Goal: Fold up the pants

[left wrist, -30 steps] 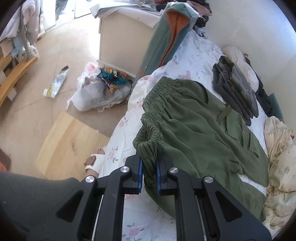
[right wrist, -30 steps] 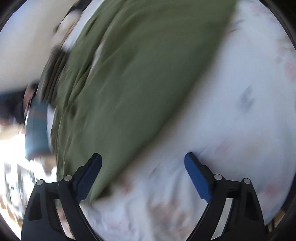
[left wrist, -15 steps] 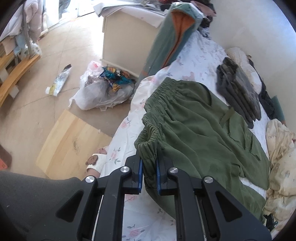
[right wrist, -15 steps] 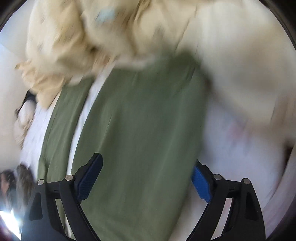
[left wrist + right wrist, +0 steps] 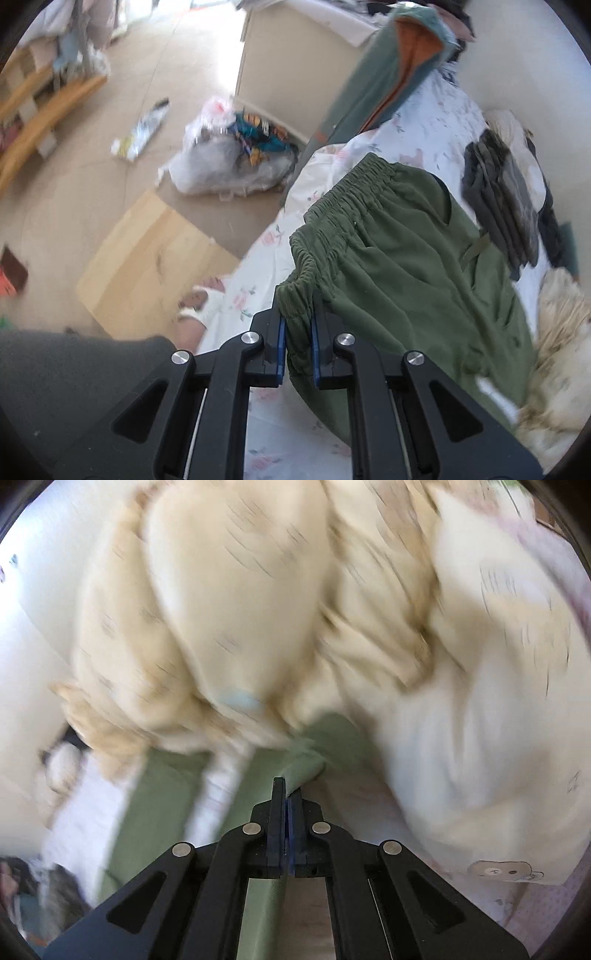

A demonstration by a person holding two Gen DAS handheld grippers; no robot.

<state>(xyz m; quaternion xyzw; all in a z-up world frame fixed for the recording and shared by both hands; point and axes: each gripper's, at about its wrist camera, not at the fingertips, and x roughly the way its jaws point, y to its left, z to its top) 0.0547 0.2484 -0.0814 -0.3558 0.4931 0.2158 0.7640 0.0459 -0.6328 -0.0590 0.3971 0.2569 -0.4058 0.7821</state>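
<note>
A bedroom: a bed with a white flowered sheet takes up the right of the left wrist view, with a beige floor, a flat cardboard sheet and a full plastic bag to its left. A pair of green pants lies spread on the bed, its gathered waistband toward the bed's edge and its legs running away toward a crumpled cream quilt. A pile of dark folded clothes sits beyond the pants, near the wall.

The left claw pinches a corner of the waistband between its blue pads, the cloth bunched up between them. The right claw is pressed together on a fold of green cloth at the far end of a leg, right at the foot of the quilt; this view is blurred.

So the pants' long axis runs between the two claws, waistband at the left one and leg end at the right one. A lengthwise fold would likely bring the leg end toward the waistband.

Compared with a second ago, the left claw's grip looks the same, with the view shifted slightly. The right claw was then spread wide and empty over the pants; its jaws have just closed, now with cloth caught between them.
</note>
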